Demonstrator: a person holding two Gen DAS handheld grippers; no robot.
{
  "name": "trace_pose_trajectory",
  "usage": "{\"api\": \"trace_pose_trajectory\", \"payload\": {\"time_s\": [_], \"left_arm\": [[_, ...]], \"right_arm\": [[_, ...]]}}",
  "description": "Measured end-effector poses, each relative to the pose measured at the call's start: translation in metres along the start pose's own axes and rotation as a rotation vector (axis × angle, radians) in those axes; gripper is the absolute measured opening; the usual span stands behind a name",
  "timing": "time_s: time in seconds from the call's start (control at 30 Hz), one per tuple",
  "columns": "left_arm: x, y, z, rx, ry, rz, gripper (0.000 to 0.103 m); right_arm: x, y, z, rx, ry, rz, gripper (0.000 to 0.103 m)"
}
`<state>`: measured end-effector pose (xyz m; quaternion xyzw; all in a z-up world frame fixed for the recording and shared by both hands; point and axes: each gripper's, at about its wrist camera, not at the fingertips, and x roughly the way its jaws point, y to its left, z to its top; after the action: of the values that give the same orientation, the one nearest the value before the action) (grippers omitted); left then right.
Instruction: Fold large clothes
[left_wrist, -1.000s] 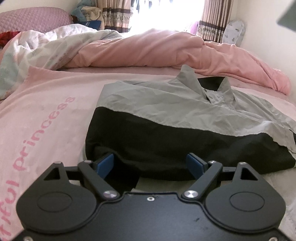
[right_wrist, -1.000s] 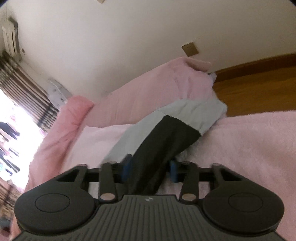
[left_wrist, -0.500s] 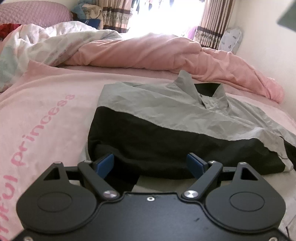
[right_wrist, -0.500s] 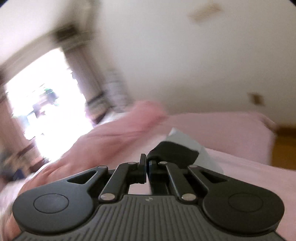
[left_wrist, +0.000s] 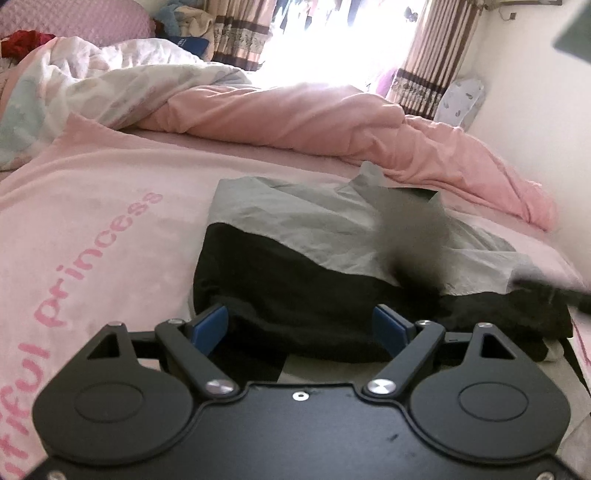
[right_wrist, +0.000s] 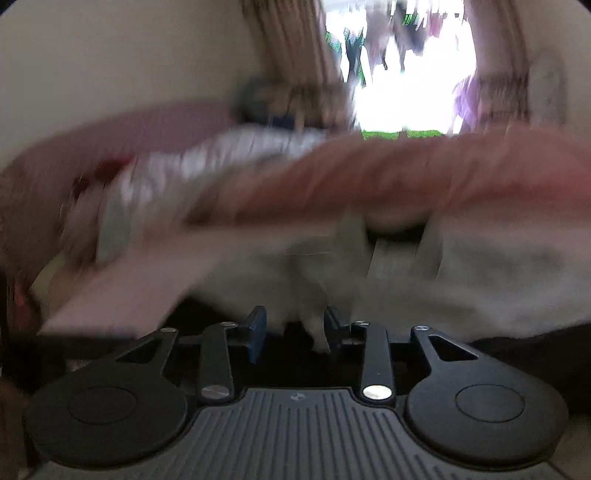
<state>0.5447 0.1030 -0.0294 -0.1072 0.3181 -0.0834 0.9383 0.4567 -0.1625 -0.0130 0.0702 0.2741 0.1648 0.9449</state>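
Note:
A grey and black shirt (left_wrist: 295, 251) lies partly folded on the pink bed, collar toward the far side. My left gripper (left_wrist: 301, 326) is open, its blue pads on either side of the shirt's near black edge. A blurred dark sleeve (left_wrist: 413, 236) sweeps over the shirt's right part. The right wrist view is heavily blurred; my right gripper (right_wrist: 293, 332) stands open just above the grey shirt cloth (right_wrist: 406, 280), with a grey fold of cloth (right_wrist: 317, 332) hanging between its fingers.
A pink blanket with "princess" lettering (left_wrist: 92, 229) covers the bed. A rumpled pink duvet (left_wrist: 295, 122) and a white patterned quilt (left_wrist: 110, 92) lie beyond the shirt. Curtains and a bright window (left_wrist: 332, 37) stand behind; a wall is at right.
My right gripper was shut on the black sleeve, swung left over the shirt, and has opened. The left gripper has stayed open at the shirt's near edge.

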Motion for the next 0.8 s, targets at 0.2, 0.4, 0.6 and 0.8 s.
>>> {"api": "trace_pose_trajectory", "payload": {"time_s": [0.2,0.4,0.6,0.8], "left_arm": [[0.015,-0.005,0.000,-0.032,0.016,-0.037,0.086],[0.042,-0.004,-0.001,-0.161,0.088,-0.104,0.085],[0.072,-0.009,0.004,-0.223,0.161,-0.137,0.034],[0.040,-0.004,0.024,-0.167,0.009,-0.136,0.001]], "right_arm": [[-0.045,-0.071,-0.011,0.163,-0.048,-0.184,0.043],[-0.083,-0.156,-0.040,0.477,-0.073,-0.197,0.053],[-0.079,-0.200,-0.070,0.653,-0.067,-0.197,0.054],[-0.070,-0.208,-0.065,0.721,-0.103,-0.164,0.054]]}}
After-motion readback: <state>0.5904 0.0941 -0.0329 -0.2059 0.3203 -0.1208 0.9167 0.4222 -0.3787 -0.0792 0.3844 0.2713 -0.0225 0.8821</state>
